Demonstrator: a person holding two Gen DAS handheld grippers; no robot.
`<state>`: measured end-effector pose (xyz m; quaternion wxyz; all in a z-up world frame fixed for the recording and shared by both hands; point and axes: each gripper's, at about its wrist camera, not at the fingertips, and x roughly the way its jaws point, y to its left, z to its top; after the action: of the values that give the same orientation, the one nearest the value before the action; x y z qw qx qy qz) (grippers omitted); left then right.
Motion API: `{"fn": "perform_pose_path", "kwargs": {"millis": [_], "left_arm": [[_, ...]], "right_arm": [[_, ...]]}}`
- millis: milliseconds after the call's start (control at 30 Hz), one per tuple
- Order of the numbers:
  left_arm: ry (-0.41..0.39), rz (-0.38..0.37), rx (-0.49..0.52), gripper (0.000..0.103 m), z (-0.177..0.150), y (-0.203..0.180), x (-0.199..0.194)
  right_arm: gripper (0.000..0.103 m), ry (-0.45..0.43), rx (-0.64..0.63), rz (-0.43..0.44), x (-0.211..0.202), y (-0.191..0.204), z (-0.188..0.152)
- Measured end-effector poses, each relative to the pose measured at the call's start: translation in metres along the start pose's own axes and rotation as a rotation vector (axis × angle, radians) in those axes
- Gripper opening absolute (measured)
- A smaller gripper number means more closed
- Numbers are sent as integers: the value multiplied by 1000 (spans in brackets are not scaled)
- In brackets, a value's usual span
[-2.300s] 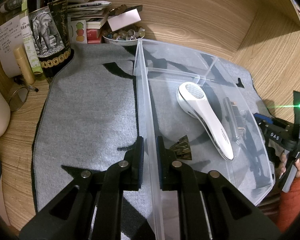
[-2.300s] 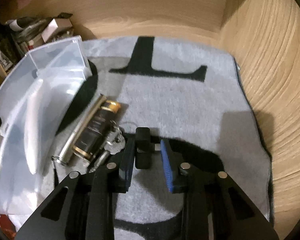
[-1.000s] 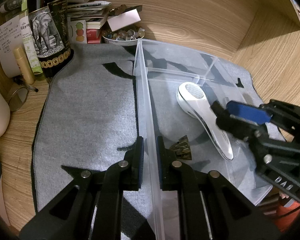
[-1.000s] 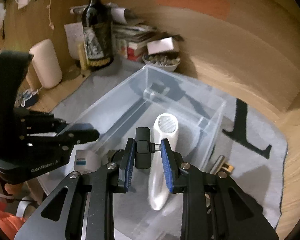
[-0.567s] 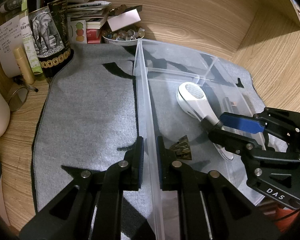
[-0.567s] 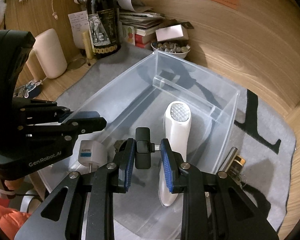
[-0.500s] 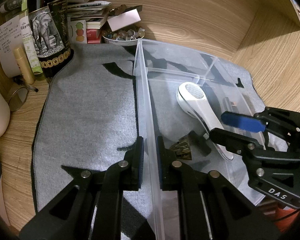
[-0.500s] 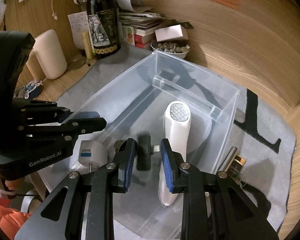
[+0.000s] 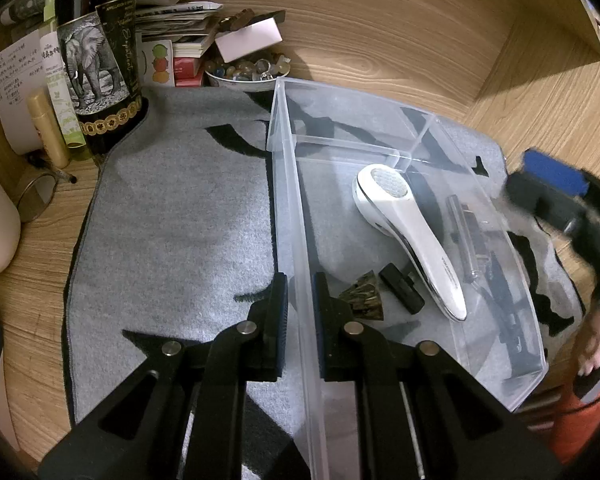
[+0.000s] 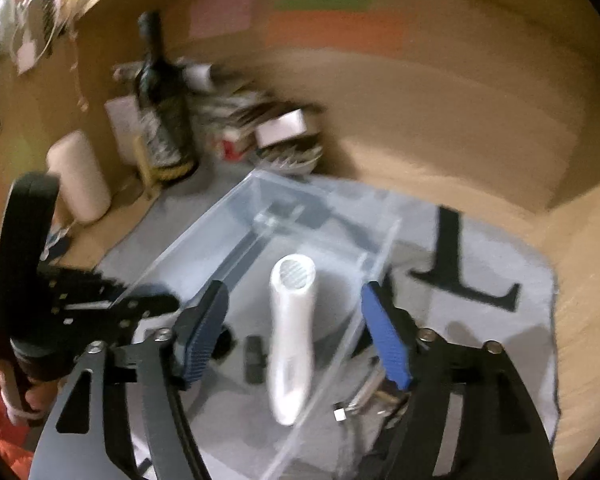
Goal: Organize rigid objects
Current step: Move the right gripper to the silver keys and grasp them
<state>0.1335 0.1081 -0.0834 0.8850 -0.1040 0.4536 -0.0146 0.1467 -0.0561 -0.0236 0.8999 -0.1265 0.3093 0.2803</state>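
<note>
A clear plastic bin (image 9: 284, 184) stands on a grey mat. My left gripper (image 9: 299, 312) is shut on the bin's near left wall. Inside the bin lie a white handheld device (image 9: 408, 236), a small black object (image 9: 400, 288) and a dark patterned cone-shaped piece (image 9: 364, 298). My right gripper (image 10: 296, 340) is open and empty, held above the bin; it shows blurred at the right edge of the left wrist view (image 9: 556, 196). The black object (image 10: 255, 358) and the white device (image 10: 292, 332) lie below its jaws.
A dark bottle, a metal tube and keys (image 10: 364, 396) lie on the grey mat (image 9: 172, 220) outside the bin's right wall. A wine bottle (image 9: 96, 60), books, a bowl of stones (image 9: 246, 74) and a white cylinder (image 10: 80, 176) crowd the back left. Wooden walls close the back and right.
My right gripper has opened and let the small black object drop into the bin. It has since pulled up and back to the right. My left gripper has not moved.
</note>
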Motion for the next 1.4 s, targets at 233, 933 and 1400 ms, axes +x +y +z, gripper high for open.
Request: {"fn": "perform_pose_path", "kwargs": {"millis": [233, 933, 1400], "left_arm": [[0, -1, 0, 12, 0, 0, 0], [0, 0, 0, 12, 0, 0, 0], [-1, -2, 0, 12, -1, 1, 0]], "right_arm": [[82, -71, 104, -151, -18, -49, 3], [82, 234, 225, -259, 33, -120, -80], [74, 274, 148, -204, 52, -94, -82]]}}
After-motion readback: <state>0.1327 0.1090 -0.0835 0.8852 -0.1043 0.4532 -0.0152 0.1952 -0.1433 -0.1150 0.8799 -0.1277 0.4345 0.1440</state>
